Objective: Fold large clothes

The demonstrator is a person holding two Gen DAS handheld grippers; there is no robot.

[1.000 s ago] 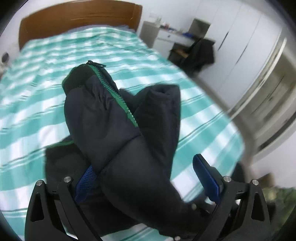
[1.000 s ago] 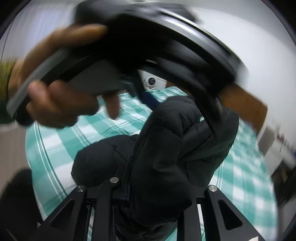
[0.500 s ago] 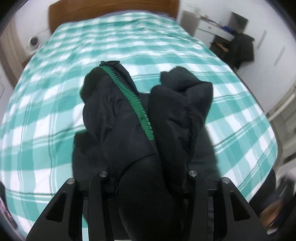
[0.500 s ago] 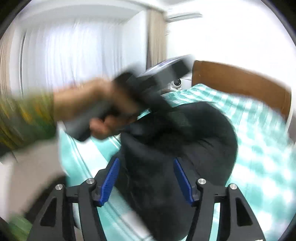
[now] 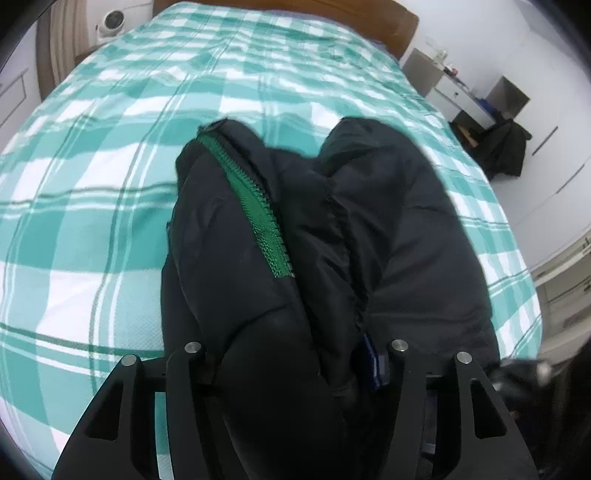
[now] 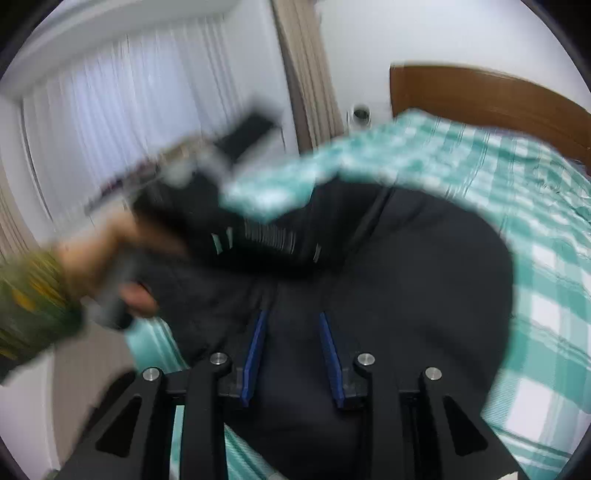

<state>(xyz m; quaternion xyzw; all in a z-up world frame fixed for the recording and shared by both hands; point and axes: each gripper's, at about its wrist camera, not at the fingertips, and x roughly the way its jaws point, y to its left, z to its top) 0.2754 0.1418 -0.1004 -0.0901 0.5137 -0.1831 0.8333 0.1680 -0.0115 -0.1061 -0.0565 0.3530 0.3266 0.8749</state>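
Observation:
A black puffer jacket [image 5: 406, 229] with a green zipper [image 5: 255, 206] lies bunched on the teal checked bed [image 5: 92, 184]. My left gripper [image 5: 291, 354] has a thick fold of the jacket filling its jaws, which are opening; only the right blue pad [image 5: 371, 363] shows, pressed into the fabric. In the right wrist view the jacket [image 6: 424, 277] runs between the blue pads [image 6: 255, 354] of my right gripper [image 6: 291, 343], whose jaws are closing on it. A blurred hand [image 6: 99, 258] in a green patterned sleeve [image 6: 29, 306] holds the left gripper at the left.
A wooden headboard [image 5: 388, 22] stands at the bed's far end, with a white round device [image 5: 110, 20] beside it. A desk and a chair draped with a dark garment [image 5: 506, 147] stand to the right. White curtains [image 6: 129, 110] hang behind.
The left gripper went from wide open to closed on a jacket fold, and the jacket sank toward the bed. The right jaws opened, then narrowed on the fabric. The person's hand dropped to the lower left.

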